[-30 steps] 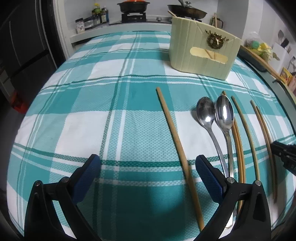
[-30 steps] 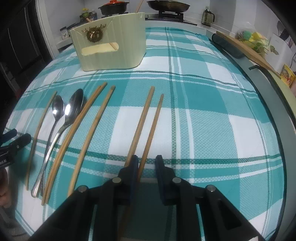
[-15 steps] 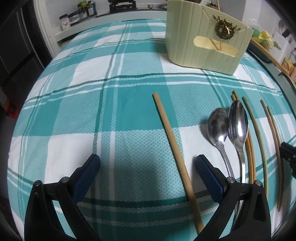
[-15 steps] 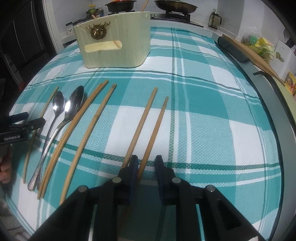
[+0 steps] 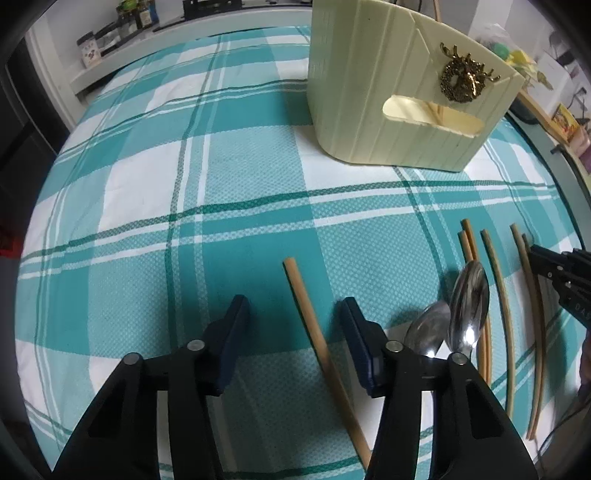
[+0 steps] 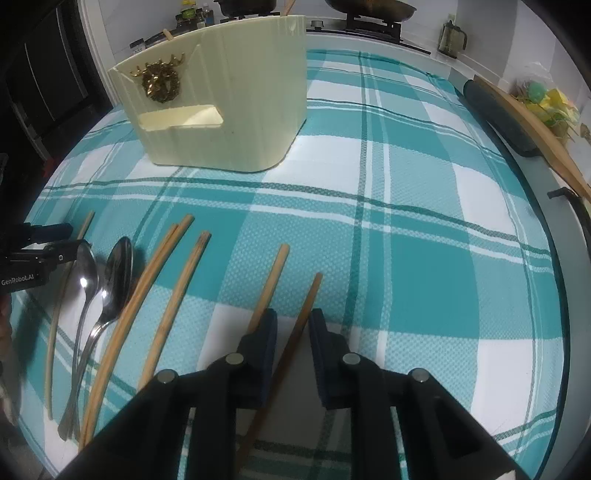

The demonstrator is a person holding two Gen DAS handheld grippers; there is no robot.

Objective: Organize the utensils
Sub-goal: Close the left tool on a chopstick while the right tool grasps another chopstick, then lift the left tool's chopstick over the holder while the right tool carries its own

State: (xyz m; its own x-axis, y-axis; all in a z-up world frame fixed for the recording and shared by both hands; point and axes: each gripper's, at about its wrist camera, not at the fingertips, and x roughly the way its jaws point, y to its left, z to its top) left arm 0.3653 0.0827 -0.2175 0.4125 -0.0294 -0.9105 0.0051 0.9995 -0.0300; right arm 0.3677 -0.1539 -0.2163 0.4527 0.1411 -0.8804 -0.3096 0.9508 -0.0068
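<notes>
We see a teal plaid tablecloth (image 5: 229,206), a gas stove (image 6: 369,18) at twelve o'clock. Our left gripper's (image 5: 293,325) jaws are closing around a chopstick (image 5: 317,343), untouched; our right gripper's (image 6: 291,332) jaws are closing around another chopstick (image 6: 295,332).

Right tongs (image 6: 291,328) closing around one chopstick (image 6: 301,321); cream holder (image 6: 221,110) beyond

A home kitchen: gas stove (image 6: 373,22) with pans behind the plaid-clothed table (image 6: 406,229) (spice jars (image 5: 110,37) alongside).

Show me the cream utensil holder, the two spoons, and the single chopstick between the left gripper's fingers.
Utensil holder (image 5: 354,110), left wrist view, ribbed side wall.
Spoons (image 5: 469,295), left wrist view, larger spoon's bowl.
Chopstick (image 5: 310,317), left wrist view, mid-shaft.
</notes>
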